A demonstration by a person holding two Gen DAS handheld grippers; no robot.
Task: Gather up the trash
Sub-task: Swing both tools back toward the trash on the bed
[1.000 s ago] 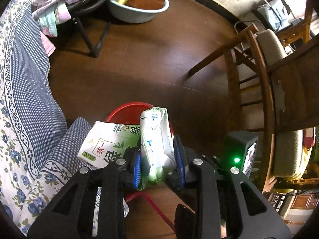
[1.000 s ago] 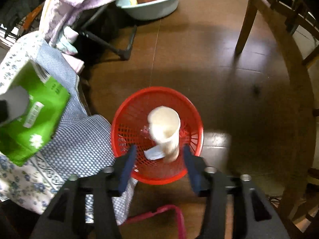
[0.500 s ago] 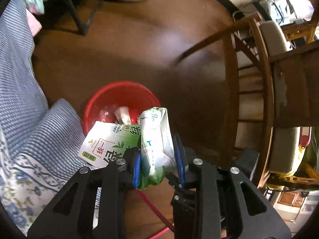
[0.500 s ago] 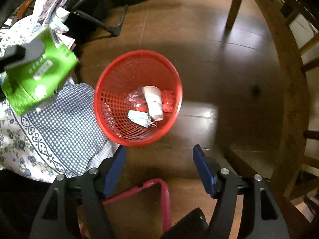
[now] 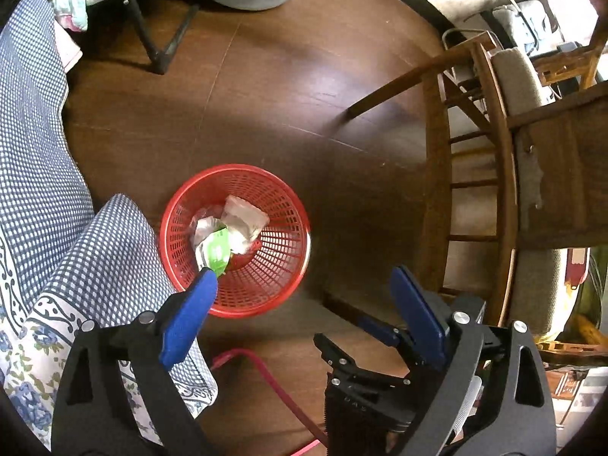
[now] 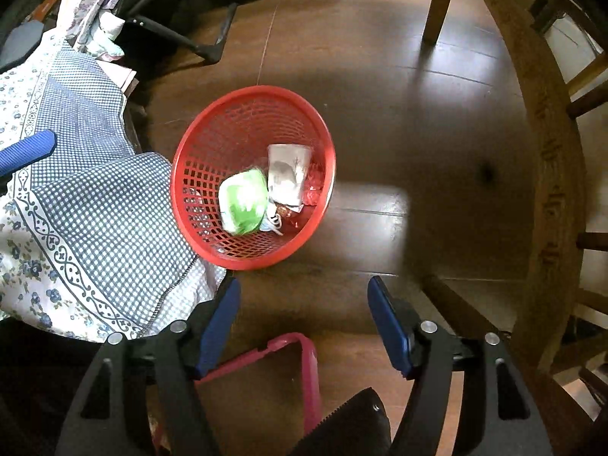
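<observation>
Both grippers hang over the floor, and both sets of fingers are spread wide with nothing between them. The left gripper (image 5: 304,281) sits almost on top of the red basket (image 5: 292,205), which lies at about eleven o'clock from its fingers, the left blue finger overlapping the near rim. The green carton (image 5: 216,252) is down inside, lying slantwise with its long axis running roughly twelve to six, beside a white wrapper (image 5: 243,220). From the right gripper (image 6: 304,304), the red basket (image 6: 212,129) is at twelve o'clock, a little further off; the green carton (image 6: 243,201) and the white wrapper (image 6: 287,173) show in the bottom with small red scraps.

So the left hand looks nearer the basket. At nine o'clock the checked cloth (image 6: 95,197) droops against the rim. The wooden chair (image 5: 505,152) crowds three o'clock. No loose trash shows on the floor here, so I'd guess the next piece lies elsewhere.
</observation>
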